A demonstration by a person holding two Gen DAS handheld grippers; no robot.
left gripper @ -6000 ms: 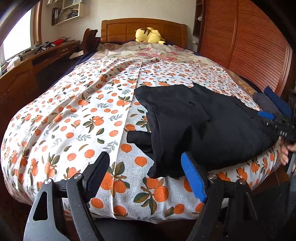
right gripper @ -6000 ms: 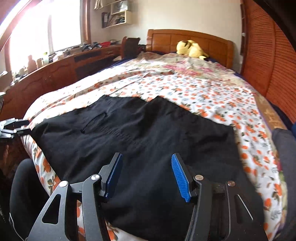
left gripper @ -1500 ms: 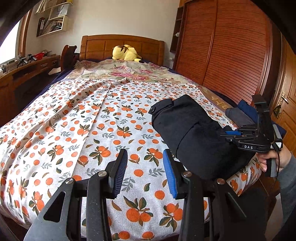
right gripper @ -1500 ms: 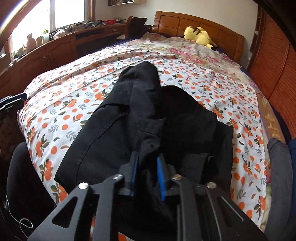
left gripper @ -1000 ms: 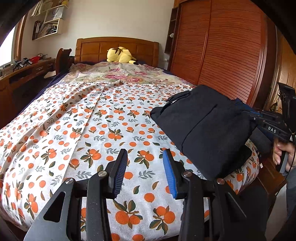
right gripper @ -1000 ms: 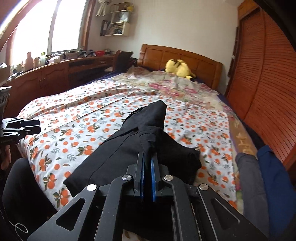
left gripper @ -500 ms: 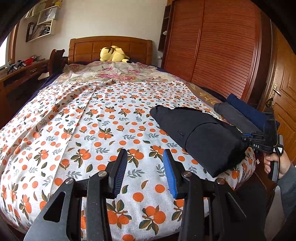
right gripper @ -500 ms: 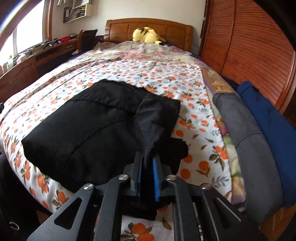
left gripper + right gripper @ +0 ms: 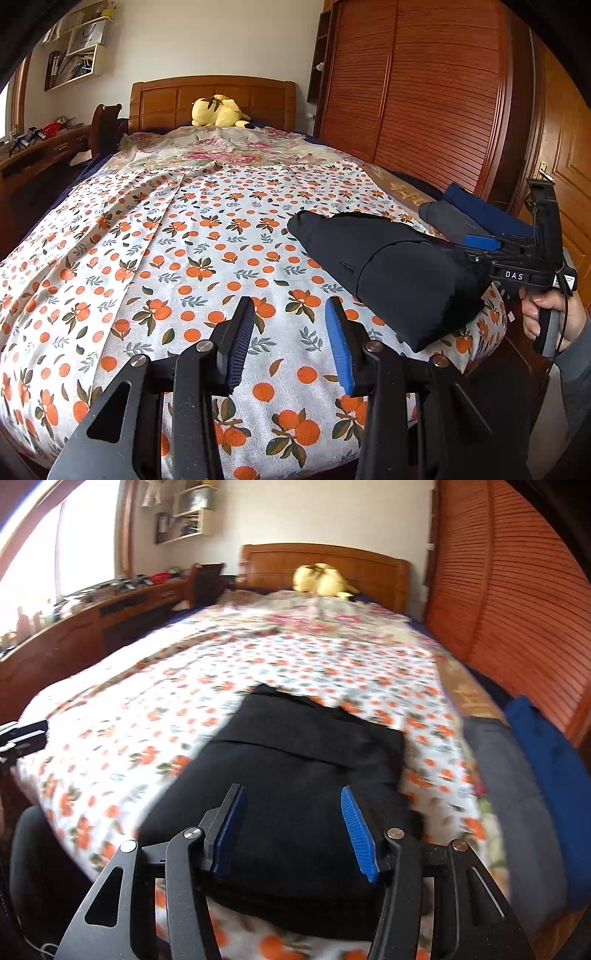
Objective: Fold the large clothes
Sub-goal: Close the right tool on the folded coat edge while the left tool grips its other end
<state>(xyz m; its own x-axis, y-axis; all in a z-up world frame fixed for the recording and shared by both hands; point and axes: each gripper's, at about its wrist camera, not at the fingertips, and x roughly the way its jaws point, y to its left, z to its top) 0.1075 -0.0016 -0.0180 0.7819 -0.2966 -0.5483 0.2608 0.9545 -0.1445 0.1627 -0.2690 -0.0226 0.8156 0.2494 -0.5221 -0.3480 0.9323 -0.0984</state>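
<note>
Release step: right gripper jaws opening above folded black garment, pads clear of cloth; bundle lies on bed near foot edge, beside grey and blue folded clothes; left gripper jaws parted, empty; next likely: withdraw, fetch another garment.

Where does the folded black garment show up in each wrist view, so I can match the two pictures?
Left wrist: black garment lies right of centre, near the bed's right edge.
Right wrist: black garment fills the lower centre, behind the claw's fingers.
Shared landmark: yellow plush toy at the headboard.
</note>
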